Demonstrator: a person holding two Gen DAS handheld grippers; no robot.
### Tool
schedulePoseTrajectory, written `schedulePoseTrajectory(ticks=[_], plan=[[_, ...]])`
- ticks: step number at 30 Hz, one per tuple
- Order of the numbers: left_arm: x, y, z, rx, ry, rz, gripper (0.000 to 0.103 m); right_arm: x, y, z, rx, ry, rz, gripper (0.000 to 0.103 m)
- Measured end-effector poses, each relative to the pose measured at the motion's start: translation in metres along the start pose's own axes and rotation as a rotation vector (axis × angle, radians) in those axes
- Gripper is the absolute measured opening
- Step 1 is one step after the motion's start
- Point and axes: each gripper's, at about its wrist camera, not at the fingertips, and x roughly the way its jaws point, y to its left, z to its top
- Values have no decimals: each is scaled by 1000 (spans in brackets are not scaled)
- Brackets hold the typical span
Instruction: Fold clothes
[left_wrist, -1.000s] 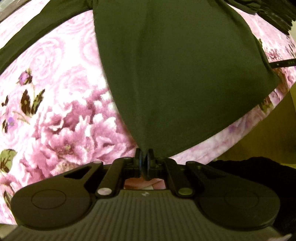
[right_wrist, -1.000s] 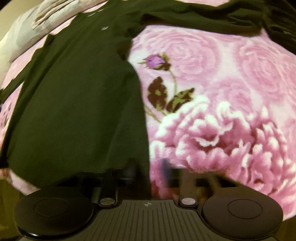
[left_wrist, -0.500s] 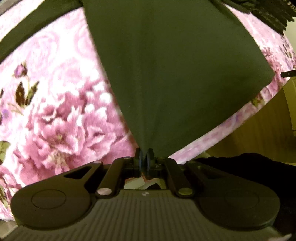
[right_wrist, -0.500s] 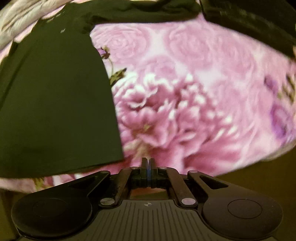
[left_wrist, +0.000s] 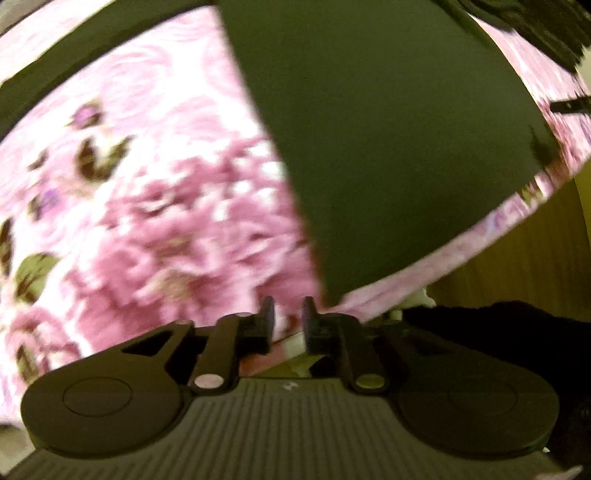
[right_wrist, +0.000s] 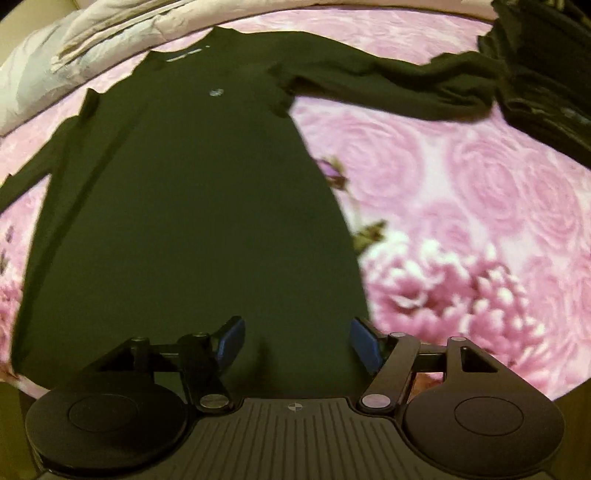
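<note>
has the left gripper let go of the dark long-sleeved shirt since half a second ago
Yes. The left gripper now stands open beside the dark long-sleeved shirt's hem corner, over the pink floral bedspread; earlier it pinched that corner shut.

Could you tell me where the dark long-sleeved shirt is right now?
The dark shirt lies spread flat on the pink floral bedspread, ahead of both grippers.
</note>
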Motion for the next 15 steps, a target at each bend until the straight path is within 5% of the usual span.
schedulePoseTrajectory(ticks=[8, 15], plan=[[-35, 85, -5, -86, -110, 114, 30, -9, 78, 49, -48, -24, 64, 67], [-65, 144, -1, 28, -171, 380, 36, 0, 135, 59, -110, -22, 163, 67]])
